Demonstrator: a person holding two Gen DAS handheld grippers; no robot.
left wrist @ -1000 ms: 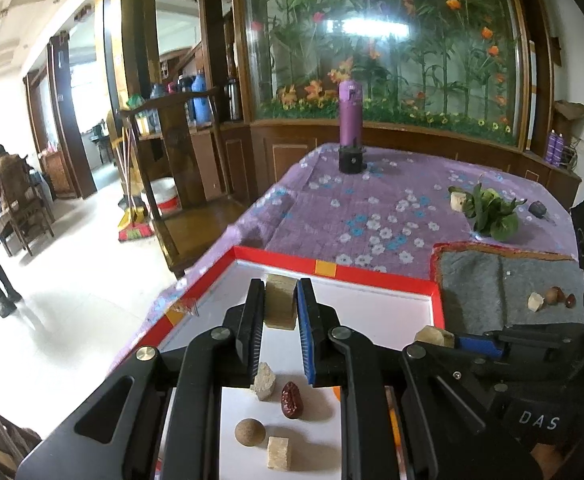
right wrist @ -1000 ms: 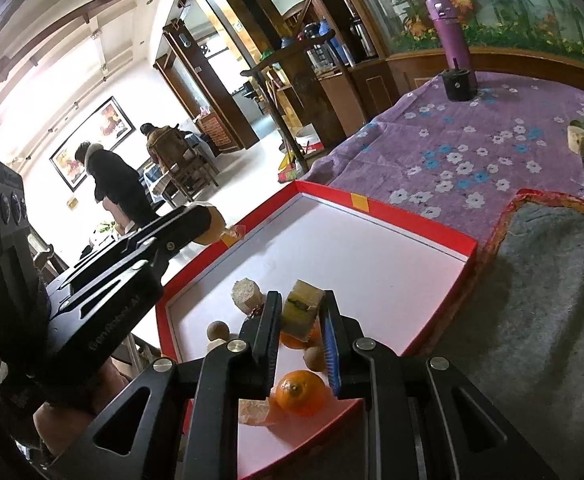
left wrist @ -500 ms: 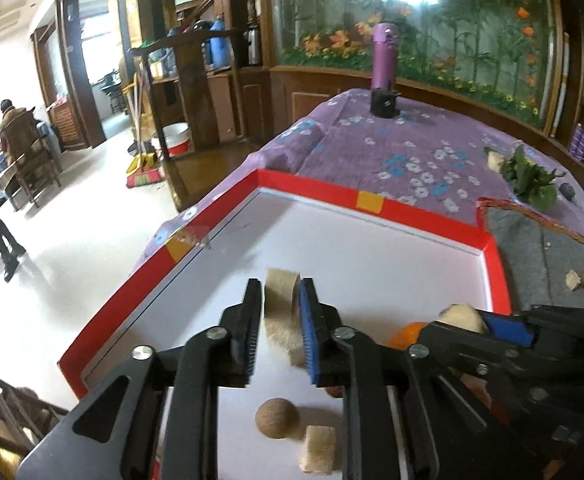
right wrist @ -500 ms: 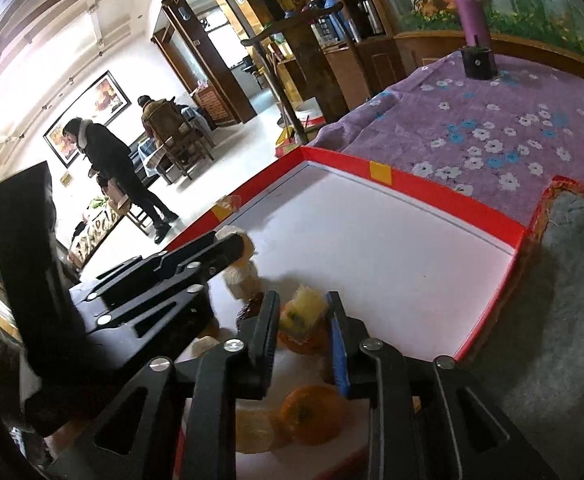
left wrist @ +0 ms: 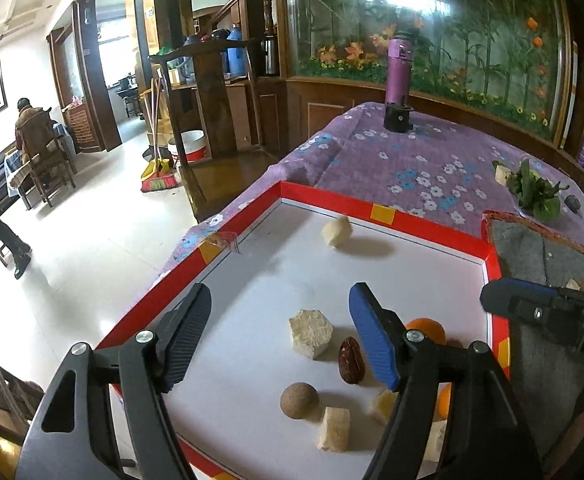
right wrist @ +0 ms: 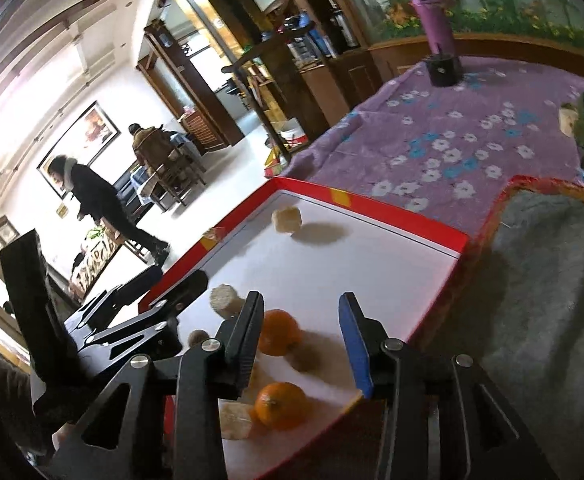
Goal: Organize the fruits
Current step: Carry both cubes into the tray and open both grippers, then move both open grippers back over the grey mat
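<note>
A white tray with a red rim (left wrist: 332, 198) (right wrist: 392, 212) holds the fruit pieces. My left gripper (left wrist: 279, 300) hovers over it with its jaws opening wide and nothing between them. Below it lie a pale hexagonal chunk (left wrist: 311, 332), a red date (left wrist: 351, 360), a brown ball (left wrist: 299, 399) and a pale cube (left wrist: 334, 428). Another pale chunk (left wrist: 336, 231) (right wrist: 287, 220) sits near the far rim. My right gripper (right wrist: 302, 306) is also opening, empty, over two oranges (right wrist: 277, 332) (right wrist: 281, 400) and a blurred brownish piece (right wrist: 306, 356).
A grey felt mat (left wrist: 552, 256) with a few small pieces borders the tray on the right. On the purple floral cloth (left wrist: 412, 160) stand a purple bottle (left wrist: 399, 80) and leafy greens (left wrist: 536, 192). The table drops off to the left; two people are across the room.
Both grippers have opened and let go of their pieces. The left one's pale chunk is gone from its jaws, and a pale chunk now lies near the far rim. The right one's piece dropped among the oranges.
</note>
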